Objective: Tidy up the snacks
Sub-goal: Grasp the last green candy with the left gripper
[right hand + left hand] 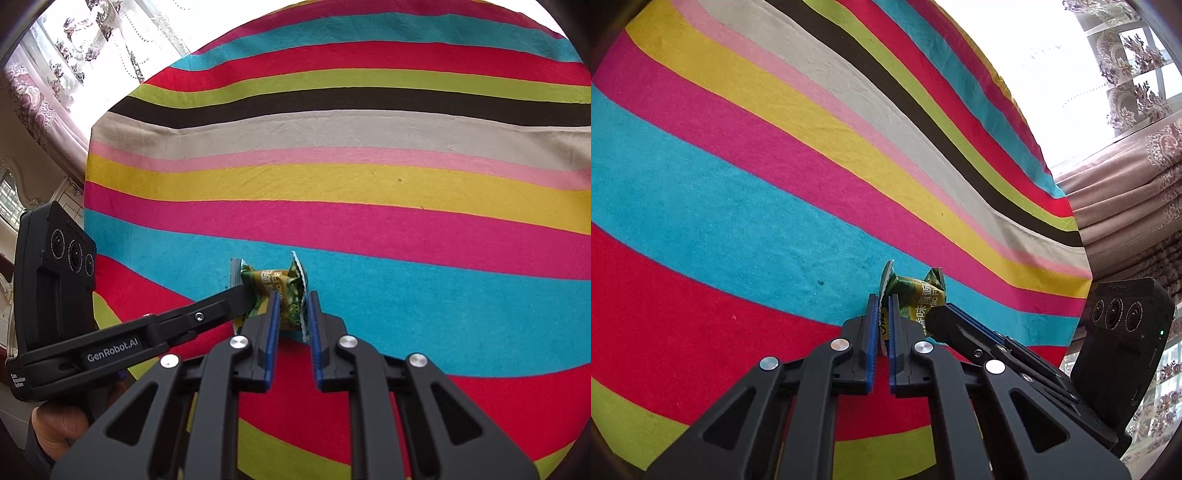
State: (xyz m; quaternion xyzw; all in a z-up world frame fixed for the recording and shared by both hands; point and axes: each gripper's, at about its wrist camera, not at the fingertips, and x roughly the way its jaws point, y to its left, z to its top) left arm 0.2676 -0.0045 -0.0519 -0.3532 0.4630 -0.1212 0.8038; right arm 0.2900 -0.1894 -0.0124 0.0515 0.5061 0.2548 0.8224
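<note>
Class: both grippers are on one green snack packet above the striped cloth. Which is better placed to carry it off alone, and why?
Right, probably. The right gripper has its jaws around the green snack packet's body, while the left gripper pinches only the crimped end.

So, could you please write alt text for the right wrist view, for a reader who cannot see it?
A small green crinkled snack packet is pinched at both ends: the right gripper with blue-padded black fingers is shut on its right end, and the left gripper reaches in from the left, shut on its other end. Beneath lies a brightly striped cloth.
</note>
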